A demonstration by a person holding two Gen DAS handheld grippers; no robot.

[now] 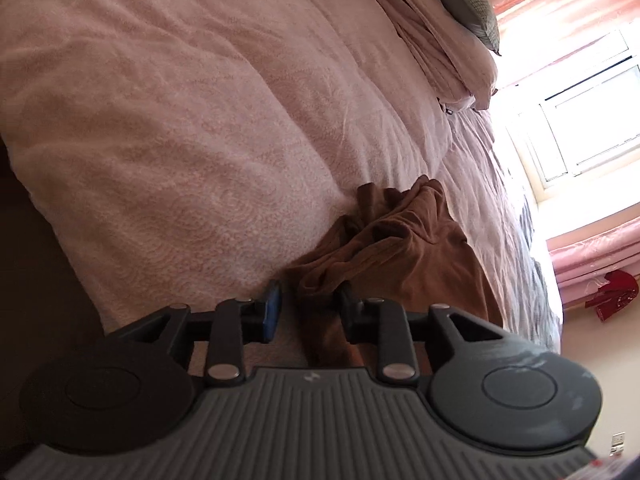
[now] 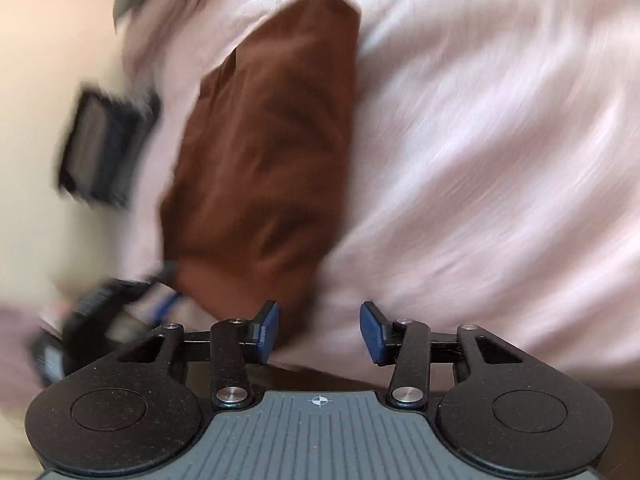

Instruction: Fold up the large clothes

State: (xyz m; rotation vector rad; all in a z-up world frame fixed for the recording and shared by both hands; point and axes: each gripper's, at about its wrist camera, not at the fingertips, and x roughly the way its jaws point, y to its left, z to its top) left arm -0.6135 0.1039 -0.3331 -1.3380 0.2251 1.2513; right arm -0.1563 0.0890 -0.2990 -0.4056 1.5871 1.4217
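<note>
Garment (image 1: 400,248): brown, bunched on the pink bed (image 1: 180,120), at 5 o'clock in the left view.
Left gripper (image 1: 310,308): jaws partly apart; cloth lies between them, grip unclear.
Right gripper (image 2: 319,330): jaws apart, empty; garment edge at its 10 o'clock.
Technique: judged best to spread the heap flat, then pinch two hem corners.

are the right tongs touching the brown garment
Apart. The right wrist view shows the right tongs open with pale bedding between the pads; the brown garment ends beside the left pad.
</note>
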